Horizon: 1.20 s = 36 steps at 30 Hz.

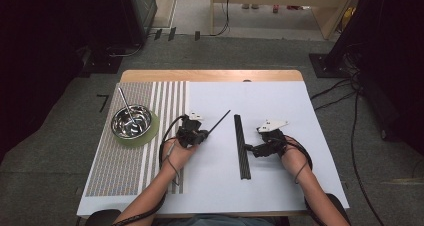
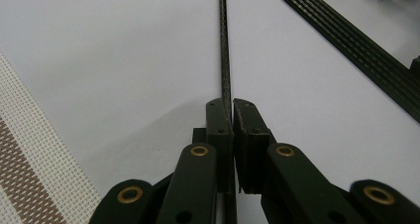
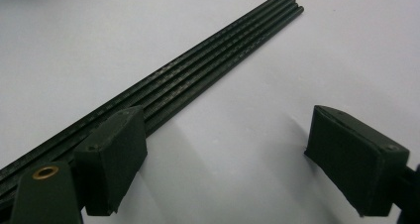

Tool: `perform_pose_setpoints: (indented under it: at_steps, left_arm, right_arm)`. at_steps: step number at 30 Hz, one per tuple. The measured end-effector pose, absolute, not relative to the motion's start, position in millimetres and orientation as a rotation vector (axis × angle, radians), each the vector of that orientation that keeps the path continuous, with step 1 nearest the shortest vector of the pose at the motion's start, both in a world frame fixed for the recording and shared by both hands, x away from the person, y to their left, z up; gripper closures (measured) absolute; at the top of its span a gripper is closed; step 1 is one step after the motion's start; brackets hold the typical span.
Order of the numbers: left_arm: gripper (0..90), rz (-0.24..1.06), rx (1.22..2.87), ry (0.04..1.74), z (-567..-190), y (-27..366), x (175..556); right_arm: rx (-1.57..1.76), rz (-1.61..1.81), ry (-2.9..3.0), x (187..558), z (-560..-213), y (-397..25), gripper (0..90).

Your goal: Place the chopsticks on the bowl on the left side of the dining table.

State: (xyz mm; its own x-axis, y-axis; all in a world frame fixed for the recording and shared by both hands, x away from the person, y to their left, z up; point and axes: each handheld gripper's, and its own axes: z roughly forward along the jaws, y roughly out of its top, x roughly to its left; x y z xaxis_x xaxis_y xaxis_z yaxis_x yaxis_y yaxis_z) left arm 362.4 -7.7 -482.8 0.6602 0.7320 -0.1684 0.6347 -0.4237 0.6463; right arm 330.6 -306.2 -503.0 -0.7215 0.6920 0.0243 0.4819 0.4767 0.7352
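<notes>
My left gripper (image 1: pixel 201 134) (image 2: pixel 232 105) is shut on one thin black rod (image 1: pixel 219 122) (image 2: pixel 225 50), which sticks out from the jaws up and to the right over the white table. A row of several black rods (image 1: pixel 242 146) (image 3: pixel 198 75) (image 2: pixel 356 45) lies side by side at mid-table, running front to back. My right gripper (image 1: pixel 248 148) (image 3: pixel 223 154) stands open at the right side of that row, with its left finger (image 3: pixel 111 159) over the row's edge and nothing between the jaws.
A steel bowl (image 1: pixel 132 121) with a metal stick in it sits on a green coaster (image 1: pixel 150 134) on the striped woven mat (image 1: pixel 125 176) at the left. The white table sheet (image 1: pixel 280 186) covers the rest. Cables trail on the floor at the right.
</notes>
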Motion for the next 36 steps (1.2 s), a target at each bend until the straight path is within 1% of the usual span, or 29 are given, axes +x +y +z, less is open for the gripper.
perform_pose_setpoints:
  at_steps: [10, 18, 29, 36]
  left_arm:
    - [87.7, 0.145, 2.153, 1.055, -478, -4, 363]
    - [87.7, 0.147, 2.142, 1.052, -470, 1, 365]
    - [87.7, 0.107, 2.138, 1.044, -463, 8, 367]
    - [87.6, 0.107, 2.125, 1.037, -454, 14, 368]
  right_arm:
    - [0.998, 1.09, 2.452, 331, -503, -306, 15.2]
    - [0.999, 1.089, 2.451, 331, -503, -306, 15.2]
    - [0.998, 1.089, 2.451, 331, -503, -306, 15.2]
    - [1.001, 1.091, 2.452, 331, -503, -306, 15.2]
